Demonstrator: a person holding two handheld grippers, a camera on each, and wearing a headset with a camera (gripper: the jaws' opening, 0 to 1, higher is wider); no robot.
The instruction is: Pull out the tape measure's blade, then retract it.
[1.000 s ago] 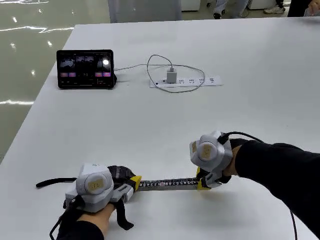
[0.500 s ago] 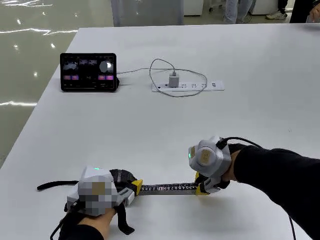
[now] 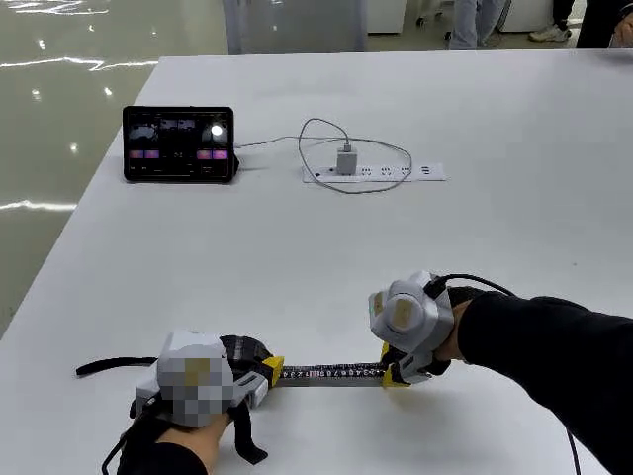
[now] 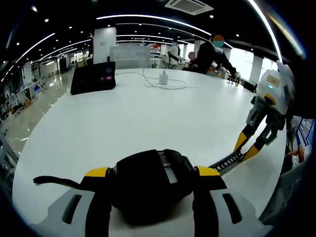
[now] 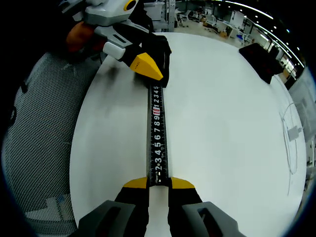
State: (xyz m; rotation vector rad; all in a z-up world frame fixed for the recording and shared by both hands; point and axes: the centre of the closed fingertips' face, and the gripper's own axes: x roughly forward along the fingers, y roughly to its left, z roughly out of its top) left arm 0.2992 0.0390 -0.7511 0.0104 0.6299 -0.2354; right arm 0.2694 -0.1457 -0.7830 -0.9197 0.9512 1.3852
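One short run of blade [image 5: 157, 138] is out of the tape measure [image 4: 148, 192], lying flat and straight on the white table [image 3: 297, 267], close in front of me and between my two claws. It is a dark strip with pale numerals and one red mark partway along. The case is black, rounded and squat, with a black strap [image 3: 104, 365] trailing off behind it across the table.

My left claw [image 4: 153, 172] is clamped around that case, a yellow tip on each flank, and I judge that grip is there as an anchor, so the body cannot slide while the strip runs in or out. My right claw [image 5: 159, 183] is pinched together on the free end of the blade, yellow tips meeting over the strip, low to the table. Holding it by the very end and in line with the case mouth should let the strip travel without kinking or twisting.

With so little blade showing, I reckon I am near one end of the stroke, though which I cannot say.

Well apart, at the far side, stand a tablet [image 3: 178, 143] and a power strip [image 3: 381, 172] with its looped cable
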